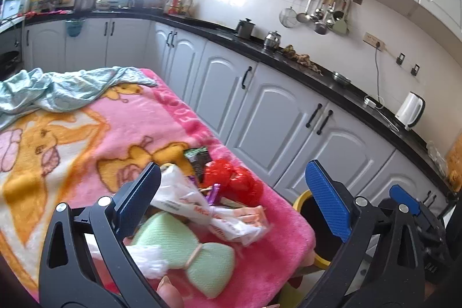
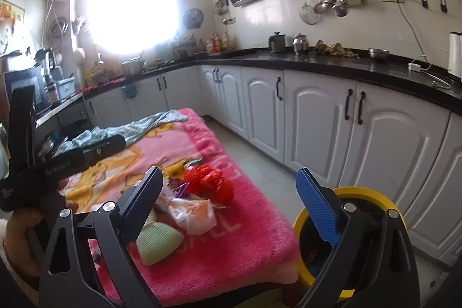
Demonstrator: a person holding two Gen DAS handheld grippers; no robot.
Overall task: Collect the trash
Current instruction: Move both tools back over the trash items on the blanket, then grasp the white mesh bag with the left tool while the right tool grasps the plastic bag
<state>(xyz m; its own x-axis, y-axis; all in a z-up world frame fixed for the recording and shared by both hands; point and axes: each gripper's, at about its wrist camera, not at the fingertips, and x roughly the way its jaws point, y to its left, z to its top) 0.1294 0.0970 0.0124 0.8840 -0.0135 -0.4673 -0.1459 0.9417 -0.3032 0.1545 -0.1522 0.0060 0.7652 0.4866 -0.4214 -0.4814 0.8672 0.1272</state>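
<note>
A pile of trash lies on the near corner of a table covered by a pink cartoon blanket point(image 1: 121, 120): a red crumpled wrapper point(image 1: 234, 178), a white and orange plastic wrapper point(image 1: 208, 212), a dark snack packet point(image 1: 197, 160) and a small purple wrapper point(image 1: 215, 192). A green knitted bow point(image 1: 187, 253) lies in front of them. My left gripper point(image 1: 239, 198) is open and empty just above the pile. My right gripper point(image 2: 231, 192) is open and empty, above the table corner point(image 2: 260, 235). A yellow-rimmed bin point(image 2: 363, 192) stands on the floor right of the table.
A teal cloth point(image 1: 57, 88) lies bunched at the table's far end. White cabinets point(image 2: 317, 129) under a black counter point(image 2: 332, 65) run along the right. The counter holds a kettle point(image 1: 410, 110), pots and a bowl. The left gripper's body point(image 2: 57, 160) shows at left.
</note>
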